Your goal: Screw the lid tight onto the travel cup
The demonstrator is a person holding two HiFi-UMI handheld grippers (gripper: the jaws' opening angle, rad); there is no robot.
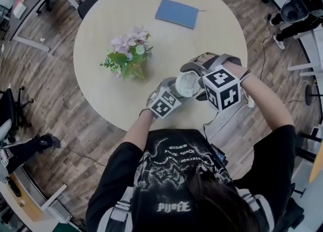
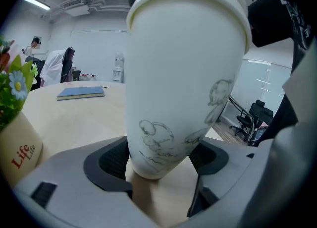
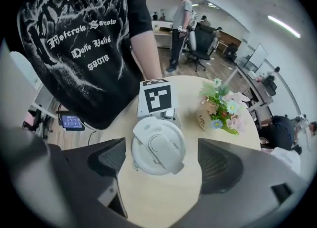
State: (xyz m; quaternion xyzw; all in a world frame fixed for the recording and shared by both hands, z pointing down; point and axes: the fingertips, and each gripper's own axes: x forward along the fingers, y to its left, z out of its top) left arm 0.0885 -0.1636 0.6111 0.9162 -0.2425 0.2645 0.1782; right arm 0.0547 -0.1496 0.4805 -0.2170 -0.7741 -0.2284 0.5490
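A white travel cup (image 2: 183, 73) with a faint line drawing stands upright on the round table (image 1: 212, 29) near its front edge. A white lid (image 3: 158, 146) sits on top of it, seen from above in the right gripper view. My left gripper (image 2: 158, 165) is shut on the cup's lower part, with both dark pads (image 2: 111, 160) pressed against its sides. My right gripper (image 3: 161, 165) hangs over the lid (image 1: 187, 83), open, one jaw on each side with a gap to the rim. In the head view the left gripper (image 1: 176, 90) comes in from the lower left and the right gripper (image 1: 197, 80) from the right.
A pot of pink and white flowers (image 1: 128, 57) stands on the table left of the cup. A blue book (image 1: 176, 12) lies at the far side. Office chairs, desks and cables surround the table, and people stand in the background.
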